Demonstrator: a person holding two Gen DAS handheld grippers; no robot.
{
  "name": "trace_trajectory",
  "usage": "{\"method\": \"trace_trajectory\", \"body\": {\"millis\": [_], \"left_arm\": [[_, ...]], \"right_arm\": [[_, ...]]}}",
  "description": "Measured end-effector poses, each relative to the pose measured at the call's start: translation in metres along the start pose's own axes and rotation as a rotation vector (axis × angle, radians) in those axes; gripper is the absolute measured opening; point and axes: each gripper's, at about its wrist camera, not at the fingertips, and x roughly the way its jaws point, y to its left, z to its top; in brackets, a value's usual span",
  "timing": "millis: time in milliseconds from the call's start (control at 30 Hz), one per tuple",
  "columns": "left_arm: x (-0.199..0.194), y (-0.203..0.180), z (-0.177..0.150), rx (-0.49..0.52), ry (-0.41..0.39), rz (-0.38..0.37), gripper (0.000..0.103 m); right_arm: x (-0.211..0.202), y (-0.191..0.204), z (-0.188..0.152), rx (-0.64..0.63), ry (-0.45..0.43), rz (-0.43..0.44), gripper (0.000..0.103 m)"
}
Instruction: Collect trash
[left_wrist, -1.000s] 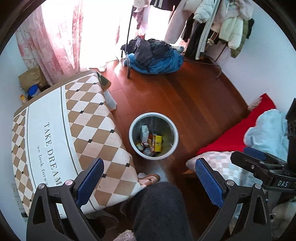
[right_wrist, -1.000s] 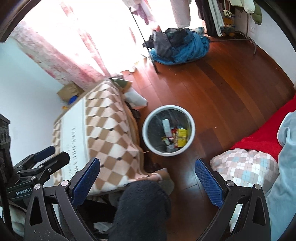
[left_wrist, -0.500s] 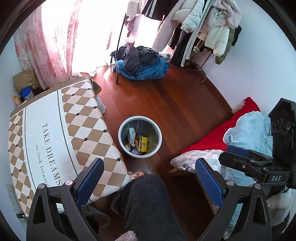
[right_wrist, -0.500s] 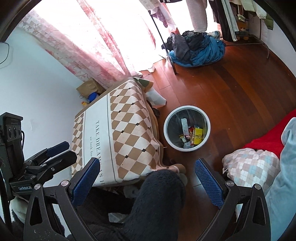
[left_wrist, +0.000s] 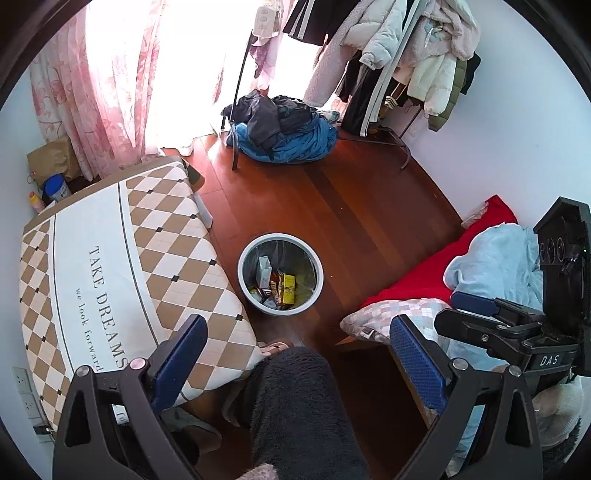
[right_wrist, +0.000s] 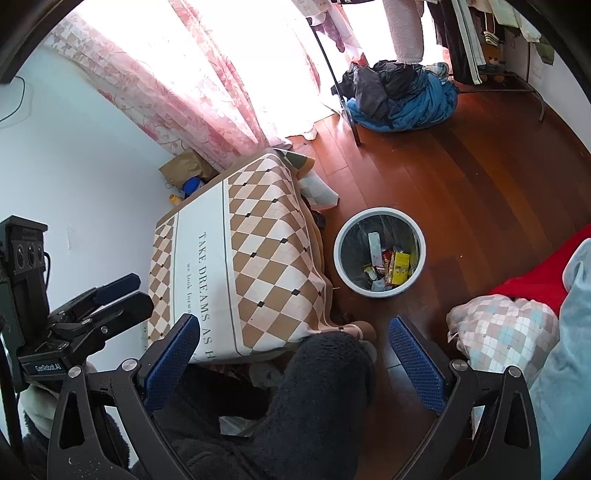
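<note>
Nearest, at the bottom of each frame, both grippers hang with fingers released and nothing between them: the left gripper (left_wrist: 295, 354) and the right gripper (right_wrist: 293, 350). Between each pair sits the person's dark fleece-clad leg (left_wrist: 306, 413).

One bin (left_wrist: 244, 275) stands on the wood floor (left_wrist: 351, 206) at frame centre, just beside the cloth-covered counter (left_wrist: 103, 258). The trash (left_wrist: 279, 286) lies inside it — a white carton, a yellow box and a few smaller wrappers; I cannot count them exactly. No loose trash shows on the counter or floor, so collecting looks largely done.

Risks, as I judge them: the bin sits close to the leg and slipper (left_wrist: 275, 346), so a shifted foot could tip it and spill the contents — and a low reach could snag the cloth's hanging edge.

Farther off: one pillow (left_wrist: 384, 314) at right, one clothes heap (left_wrist: 284, 133) and one garment rack (left_wrist: 402, 48) at top.
</note>
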Motion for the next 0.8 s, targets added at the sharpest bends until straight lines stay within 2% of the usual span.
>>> {"method": "trace_trajectory", "body": {"millis": [800], "left_arm": [[0.0008,0.0015,0.0009,-0.004,-0.004,-0.007,0.103]], "right_arm": [[0.0004,-0.0005,0.0037,-0.018,0.013,-0.005,0.103]]}}
